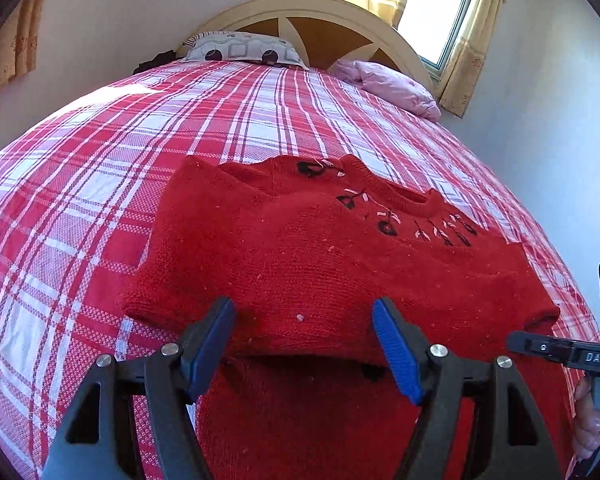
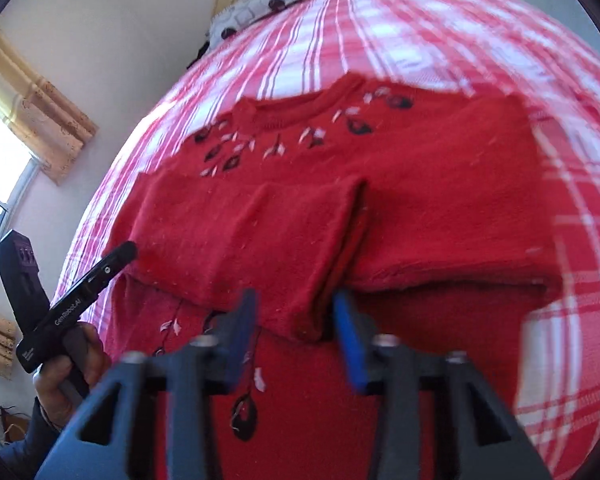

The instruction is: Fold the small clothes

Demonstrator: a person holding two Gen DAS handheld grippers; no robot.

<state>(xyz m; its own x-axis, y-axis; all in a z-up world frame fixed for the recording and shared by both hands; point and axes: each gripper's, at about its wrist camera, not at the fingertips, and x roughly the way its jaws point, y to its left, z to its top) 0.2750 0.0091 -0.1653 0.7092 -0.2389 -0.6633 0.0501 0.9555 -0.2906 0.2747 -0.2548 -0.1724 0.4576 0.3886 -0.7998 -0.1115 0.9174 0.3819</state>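
Note:
A red knitted sweater (image 1: 320, 248) with black and white flower stitching lies flat, neck away from me, on the red-and-white plaid bed (image 1: 140, 140). In the left wrist view my left gripper (image 1: 303, 308) hangs open over the sweater's near folded edge, with nothing pressed between its blue pads. In the blurred right wrist view the sweater (image 2: 440, 200) has one sleeve (image 2: 280, 232) folded across its front. My right gripper (image 2: 296, 304) stands narrow at that sleeve's cuff end, and red fabric fills the gap between its pads.
A patterned pillow (image 1: 244, 48) and a pink cushion (image 1: 392, 84) lie by the cream headboard (image 1: 320, 12). A curtained window (image 1: 436, 12) is behind it. A person's hand (image 2: 72, 364) holds the other gripper's handle at the left. Plaid bedcover stretches around the sweater.

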